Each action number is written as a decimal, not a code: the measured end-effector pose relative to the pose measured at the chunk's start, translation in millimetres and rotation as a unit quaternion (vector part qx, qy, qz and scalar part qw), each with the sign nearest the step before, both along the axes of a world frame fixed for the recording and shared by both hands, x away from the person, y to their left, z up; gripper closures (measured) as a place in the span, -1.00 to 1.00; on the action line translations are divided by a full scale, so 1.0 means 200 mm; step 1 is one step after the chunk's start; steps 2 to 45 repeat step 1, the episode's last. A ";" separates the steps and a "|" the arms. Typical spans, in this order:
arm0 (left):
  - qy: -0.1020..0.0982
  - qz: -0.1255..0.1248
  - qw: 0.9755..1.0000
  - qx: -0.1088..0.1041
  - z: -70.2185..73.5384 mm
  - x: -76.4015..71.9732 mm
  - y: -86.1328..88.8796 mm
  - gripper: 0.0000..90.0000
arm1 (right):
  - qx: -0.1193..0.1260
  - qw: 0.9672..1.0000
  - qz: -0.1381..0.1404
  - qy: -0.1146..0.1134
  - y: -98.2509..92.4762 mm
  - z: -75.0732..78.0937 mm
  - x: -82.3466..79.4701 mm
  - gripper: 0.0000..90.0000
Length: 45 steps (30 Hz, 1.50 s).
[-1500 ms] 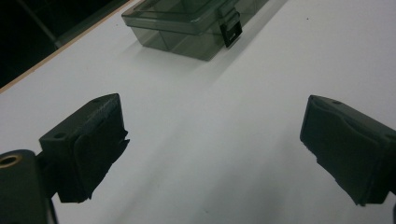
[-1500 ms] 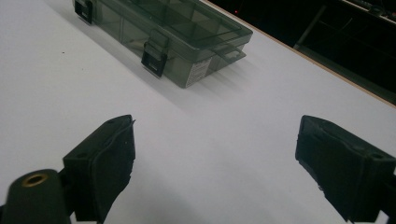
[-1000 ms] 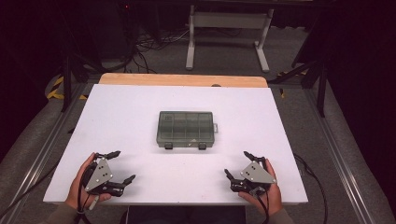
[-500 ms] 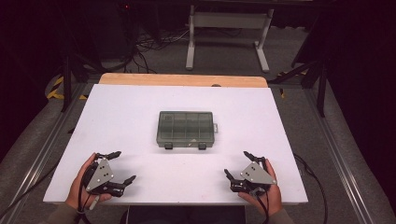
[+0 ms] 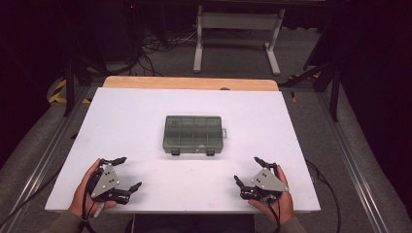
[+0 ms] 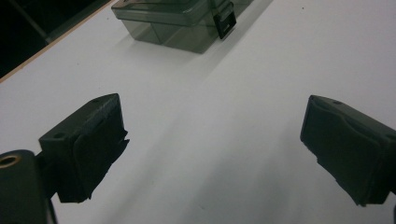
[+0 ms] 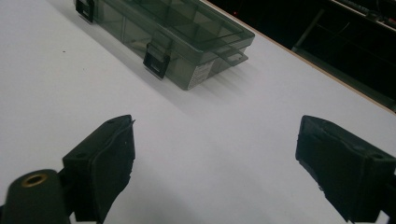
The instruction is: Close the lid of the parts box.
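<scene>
A smoky, see-through compartment box (image 5: 194, 134) with two black latches on its near side lies shut in the middle of the white table (image 5: 136, 121). My left gripper (image 5: 129, 172) rests near the front left edge, held in a hand, jaws wide open and empty. My right gripper (image 5: 248, 171) rests near the front right edge, also open and empty. In the left gripper view the box (image 6: 182, 18) lies ahead, beyond the left gripper (image 6: 212, 149). In the right gripper view the box (image 7: 168, 37) lies ahead to the left of the right gripper (image 7: 215, 165).
A wooden strip (image 5: 189, 83) runs along the table's far edge. Beyond it stand a metal frame (image 5: 235, 29) and cables on a dark floor. Rails (image 5: 39, 160) flank the table on both sides.
</scene>
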<state>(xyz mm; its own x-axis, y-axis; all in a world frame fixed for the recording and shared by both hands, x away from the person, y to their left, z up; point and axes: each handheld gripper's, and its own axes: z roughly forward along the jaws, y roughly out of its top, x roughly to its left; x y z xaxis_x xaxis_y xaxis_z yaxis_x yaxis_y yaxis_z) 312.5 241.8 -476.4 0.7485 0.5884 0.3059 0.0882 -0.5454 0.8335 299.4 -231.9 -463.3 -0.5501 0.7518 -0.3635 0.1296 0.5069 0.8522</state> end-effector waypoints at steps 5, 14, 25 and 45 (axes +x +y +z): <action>-0.001 0.001 1.000 0.001 0.00 0.00 0.00 -0.84 | 0.003 1.000 0.000 0.003 0.00 0.00 0.00 -0.72; -0.001 0.001 1.000 0.001 0.00 0.00 0.00 -0.84 | 0.003 1.000 0.000 0.003 0.00 0.00 0.00 -0.72; -0.001 0.001 1.000 0.001 0.00 0.00 0.00 -0.84 | 0.003 1.000 0.000 0.003 0.00 0.00 0.00 -0.72; -0.001 0.001 1.000 0.001 0.00 0.00 0.00 -0.84 | 0.003 1.000 0.000 0.003 0.00 0.00 0.00 -0.72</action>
